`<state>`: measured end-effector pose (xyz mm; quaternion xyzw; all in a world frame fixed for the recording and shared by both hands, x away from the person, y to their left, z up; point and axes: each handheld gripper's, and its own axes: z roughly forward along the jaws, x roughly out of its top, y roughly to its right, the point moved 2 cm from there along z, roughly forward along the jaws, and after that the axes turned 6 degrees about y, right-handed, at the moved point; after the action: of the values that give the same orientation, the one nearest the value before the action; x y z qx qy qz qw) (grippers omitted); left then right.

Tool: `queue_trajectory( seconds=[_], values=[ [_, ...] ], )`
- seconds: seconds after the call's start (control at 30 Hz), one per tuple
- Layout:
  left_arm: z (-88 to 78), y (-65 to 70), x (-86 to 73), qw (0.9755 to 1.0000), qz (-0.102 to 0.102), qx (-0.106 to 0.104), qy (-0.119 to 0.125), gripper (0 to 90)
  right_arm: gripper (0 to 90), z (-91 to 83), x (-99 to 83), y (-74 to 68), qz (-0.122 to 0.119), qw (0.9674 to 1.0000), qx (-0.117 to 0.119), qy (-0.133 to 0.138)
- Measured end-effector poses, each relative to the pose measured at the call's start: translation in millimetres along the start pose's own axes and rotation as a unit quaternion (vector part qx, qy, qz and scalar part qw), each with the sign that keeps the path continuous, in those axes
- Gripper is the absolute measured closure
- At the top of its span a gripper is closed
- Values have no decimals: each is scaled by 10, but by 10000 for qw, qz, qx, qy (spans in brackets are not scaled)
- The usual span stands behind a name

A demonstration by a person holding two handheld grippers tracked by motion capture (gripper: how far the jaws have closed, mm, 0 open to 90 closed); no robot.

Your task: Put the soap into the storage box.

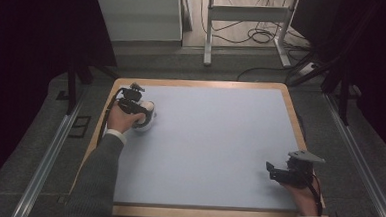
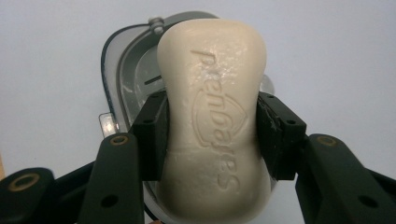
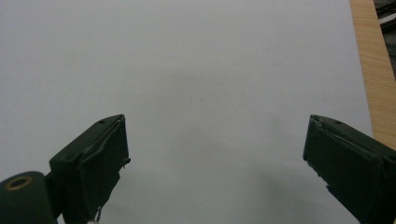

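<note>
The left gripper [image 2: 211, 135] has its 2 fingers [image 2: 152, 135] pinching a cream soap bar [image 2: 212, 121] directly above an open soap dish [image 2: 126, 70] near the far left of the pale surface [image 1: 214, 139]. The right gripper [image 3: 215, 158] hovers near the right edge, its fingers spread wide with nothing between them.

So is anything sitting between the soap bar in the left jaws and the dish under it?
Nothing visible. The left gripper is shut on the soap bar, which sits right over the soap dish. The part of the dish's grey inside that shows looks bare; the soap hides the rest.
</note>
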<state>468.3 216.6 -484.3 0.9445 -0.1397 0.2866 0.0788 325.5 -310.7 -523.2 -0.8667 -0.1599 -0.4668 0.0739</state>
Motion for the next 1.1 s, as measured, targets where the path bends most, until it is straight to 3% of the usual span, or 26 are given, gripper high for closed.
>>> queue_trajectory(
  seconds=[0.1, 0.2, 0.4, 0.63, 0.9, 1.1],
  values=[
    [36, -8, -18, 10000, -77, -3, 18, 491, 64, -3, -1, 7, -2, 10000, 1, 3],
    [-15, 2, -11, 9995, -169, -102, 249, 438, 64, -3, -4, 14, -5, 10000, -2, 0],
    [-174, 94, 22, 9985, -44, -244, 485, 346, 64, -4, 2, -9, -35, 10000, 12, 4],
    [-318, 248, -63, 9964, 179, -525, 642, 298, 64, -13, 8, -9, -42, 10000, -1, 26],
    [-474, 446, -259, 9900, 505, -963, 900, 275, 64, -16, 13, -27, -59, 10000, 1, 25],
    [-510, 596, -523, 9840, 799, -1200, 1045, 267, 64, -16, 10, -27, -68, 10000, -2, 30]
  ],
)
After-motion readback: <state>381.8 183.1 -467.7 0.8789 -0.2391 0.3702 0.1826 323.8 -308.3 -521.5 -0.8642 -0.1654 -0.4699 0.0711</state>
